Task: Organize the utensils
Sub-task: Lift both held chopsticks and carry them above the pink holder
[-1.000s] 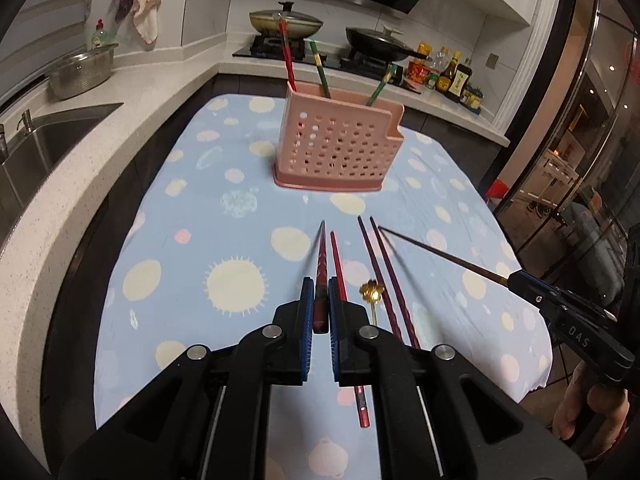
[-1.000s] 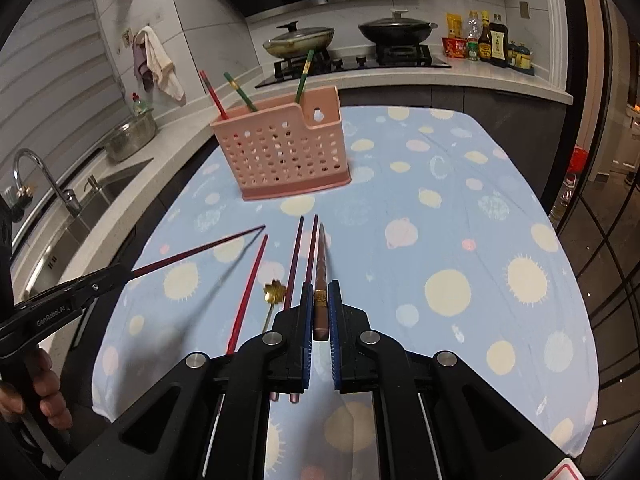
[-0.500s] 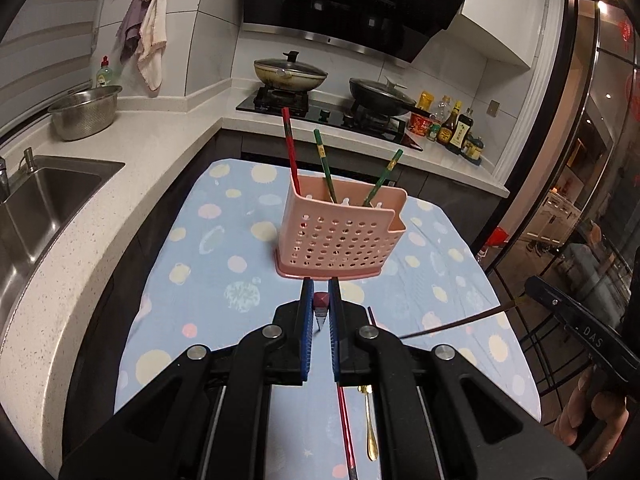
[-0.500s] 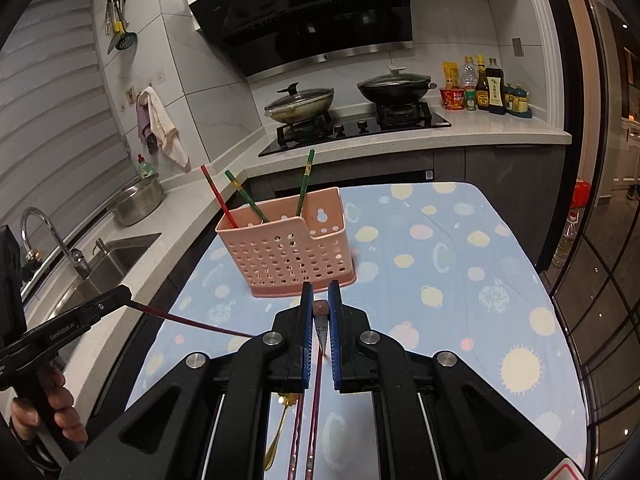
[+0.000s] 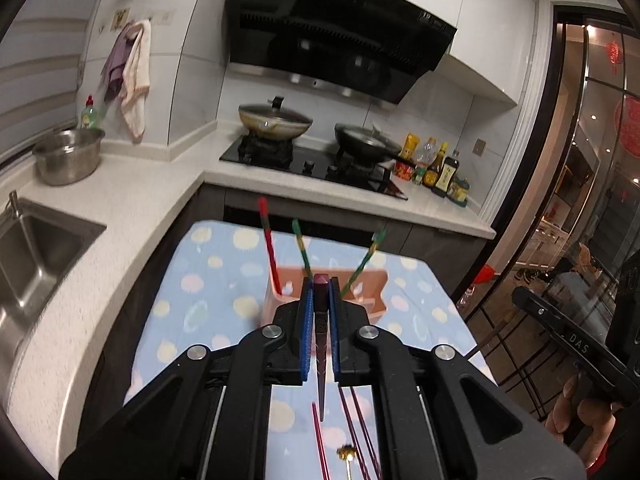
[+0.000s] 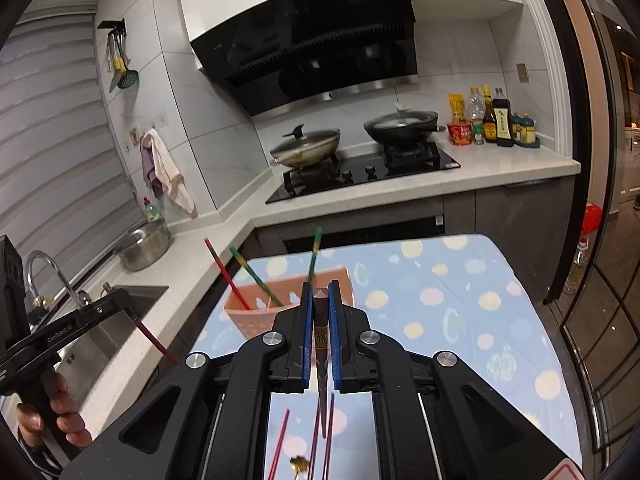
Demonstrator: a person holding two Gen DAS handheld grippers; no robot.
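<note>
Fingers point(image 5: 306, 320) of the left gripper point(image 5: 320, 320) squeeze a dark chopstick point(image 5: 321, 364); the right gripper point(image 6: 320, 328) squeezes a brown chopstick point(image 6: 321, 368). Both hang above the pink holder point(image 5: 372, 292) near the worktop's point(image 5: 208, 264) far edge.

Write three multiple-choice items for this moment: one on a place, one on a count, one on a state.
1. Where is the pink holder?
A. on the spotted tablecloth
B. in the sink
C. on the stove

2. How many chopsticks stand in the holder?
A. one
B. three
C. five

3. What is the right gripper doing?
A. open and empty
B. shut on a spoon
C. shut on a dark chopstick

Answers:
1 A, it stands on the spotted tablecloth.
2 B, a red chopstick and two green chopsticks stick out.
3 C, the dark chopstick runs between its closed blue pads.
</note>
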